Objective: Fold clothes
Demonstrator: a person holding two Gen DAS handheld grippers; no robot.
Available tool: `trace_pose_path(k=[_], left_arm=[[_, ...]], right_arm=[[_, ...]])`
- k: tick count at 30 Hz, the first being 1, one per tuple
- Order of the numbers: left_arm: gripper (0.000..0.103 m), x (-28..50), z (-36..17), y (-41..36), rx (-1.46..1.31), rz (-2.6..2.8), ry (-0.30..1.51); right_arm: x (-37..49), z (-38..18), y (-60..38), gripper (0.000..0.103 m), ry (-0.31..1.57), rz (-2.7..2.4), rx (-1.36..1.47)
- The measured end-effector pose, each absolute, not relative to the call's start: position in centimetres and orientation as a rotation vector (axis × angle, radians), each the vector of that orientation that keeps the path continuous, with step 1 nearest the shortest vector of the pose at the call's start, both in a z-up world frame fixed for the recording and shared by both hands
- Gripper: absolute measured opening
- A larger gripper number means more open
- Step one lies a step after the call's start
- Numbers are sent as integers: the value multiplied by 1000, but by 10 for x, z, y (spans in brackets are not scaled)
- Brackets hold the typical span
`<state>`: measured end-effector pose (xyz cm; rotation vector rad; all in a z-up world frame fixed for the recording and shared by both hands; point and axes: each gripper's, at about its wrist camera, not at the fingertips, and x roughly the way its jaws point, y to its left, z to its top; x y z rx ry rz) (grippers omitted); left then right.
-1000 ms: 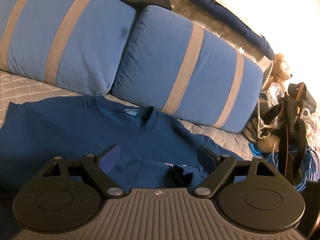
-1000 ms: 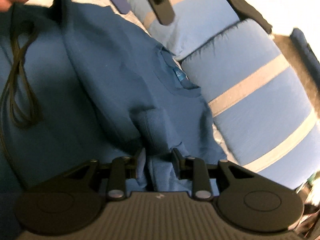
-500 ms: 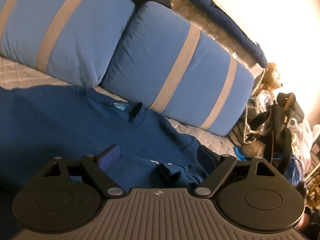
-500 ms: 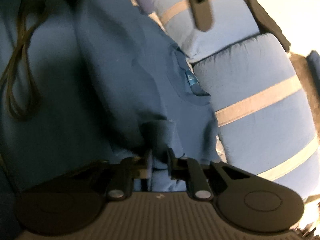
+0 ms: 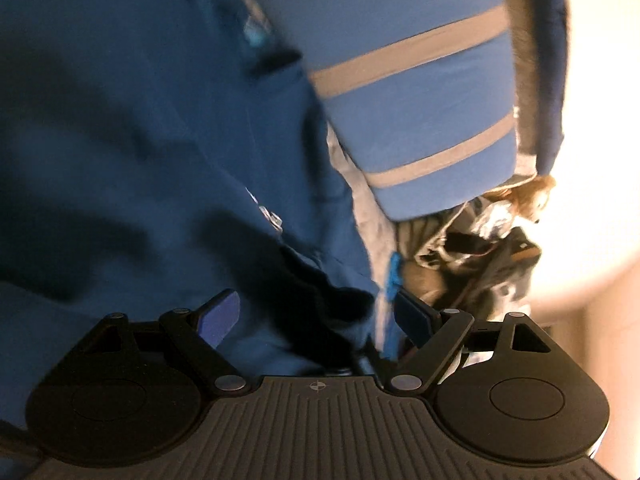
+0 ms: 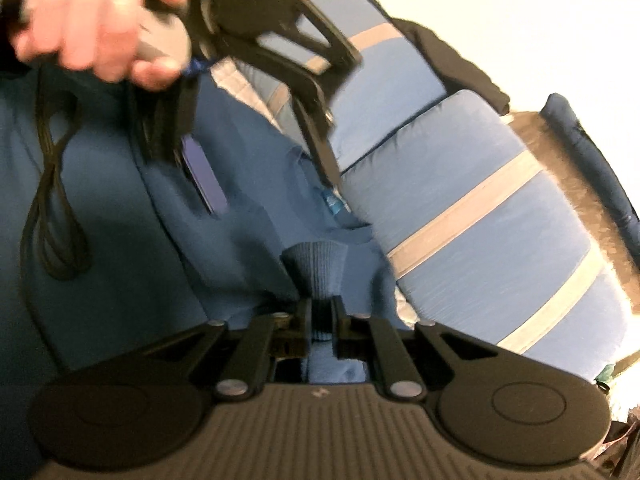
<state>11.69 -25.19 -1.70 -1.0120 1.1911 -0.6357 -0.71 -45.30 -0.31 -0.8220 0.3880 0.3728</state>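
Presently my right claw (image 6: 322,316), jaws just drawn together, pinches the ribbed cuff (image 6: 316,264) of the blue sweatshirt (image 6: 120,208) spread on the bed. My left claw (image 5: 316,316) stands spread over that sweatshirt, gripping nothing. Striped pillows (image 6: 472,208) lie at two o'clock.

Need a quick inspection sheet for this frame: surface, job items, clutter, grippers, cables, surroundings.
Surface: grey quilted cover, mostly hidden under the garment.
Job's things: blue sweatshirt spread out, neck label up; its ribbed cuff pinched.
Clutter: stuffed toy and a heap of bags beyond the bed edge; dark garment over the pillows.
Grippers: right gripper has just closed on the cuff; left gripper open over the sweatshirt, held by a hand.
Cables: black cord loop hanging over the sweatshirt.
Surroundings: blue striped pillows; bright, washed-out wall.
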Motion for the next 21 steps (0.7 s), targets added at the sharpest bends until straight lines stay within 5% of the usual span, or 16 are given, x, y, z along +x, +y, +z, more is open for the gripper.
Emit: trace_pose_path(k=[5, 7, 11, 14, 16, 17, 19, 21], left_arm=[[84, 127, -42, -272, -1196, -627, 1273], [72, 128, -48, -277, -1241, -616, 1283], [23, 130, -52, -286, -1219, -620, 1310], [7, 129, -40, -286, -1155, -651, 1277], [6, 128, -28, -286, -1106, -676, 1236], [5, 127, -20, -285, -1077, -690, 1210], [5, 125, -2, -285, -1014, -715, 1160], [5, 122, 17, -285, -951, -728, 1107]], right_arm=[[-13, -4, -455, 9, 344, 369, -819], [-18, -2, -456, 9, 322, 365, -825], [-28, 1, -456, 9, 284, 372, -849], [-36, 3, -457, 9, 265, 379, -872], [-38, 5, -459, 14, 263, 376, -862], [-36, 7, -462, 33, 272, 372, -842], [-32, 10, -468, 44, 291, 364, -802], [-29, 11, -476, 66, 310, 343, -780]])
